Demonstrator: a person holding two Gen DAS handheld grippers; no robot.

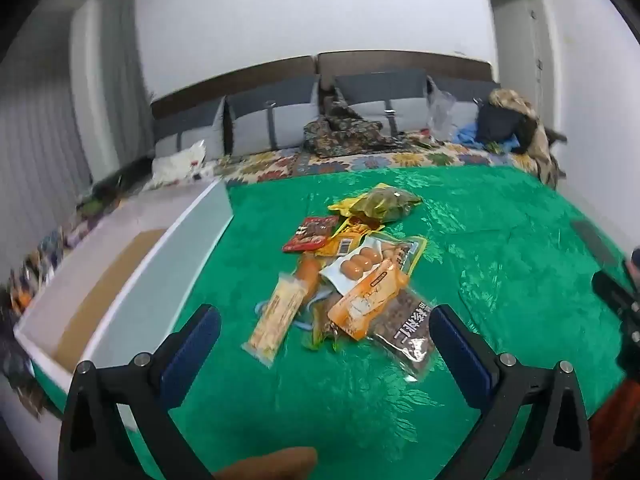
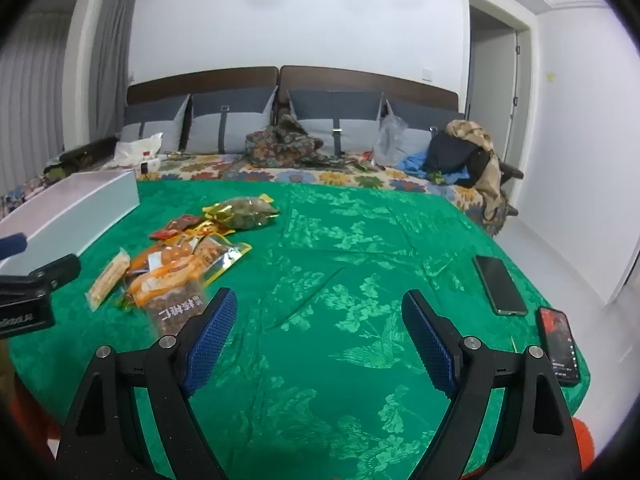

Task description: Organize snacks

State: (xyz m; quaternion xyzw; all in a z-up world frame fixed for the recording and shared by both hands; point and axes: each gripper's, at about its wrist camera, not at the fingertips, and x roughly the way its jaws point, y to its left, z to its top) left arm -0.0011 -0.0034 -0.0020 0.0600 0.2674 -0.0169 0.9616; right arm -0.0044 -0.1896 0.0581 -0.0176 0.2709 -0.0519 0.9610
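Observation:
A pile of snack packets lies on the green cloth [image 1: 500,248]: a long pale wafer packet [image 1: 276,316], an orange packet [image 1: 368,300], a brown nut packet [image 1: 412,340], an egg packet [image 1: 372,258], a red packet [image 1: 310,234] and a green-yellow bag [image 1: 384,202]. My left gripper [image 1: 324,328] is open and empty, just short of the pile. The pile also shows in the right wrist view [image 2: 176,268], to the left. My right gripper [image 2: 320,316] is open and empty over bare cloth [image 2: 340,260].
A white open box [image 1: 132,276] with a cardboard bottom stands left of the pile; it also shows in the right wrist view [image 2: 76,208]. Two phones [image 2: 500,286] [image 2: 558,344] lie at the cloth's right edge. A sofa with cushions [image 2: 228,124] and clothes stands behind.

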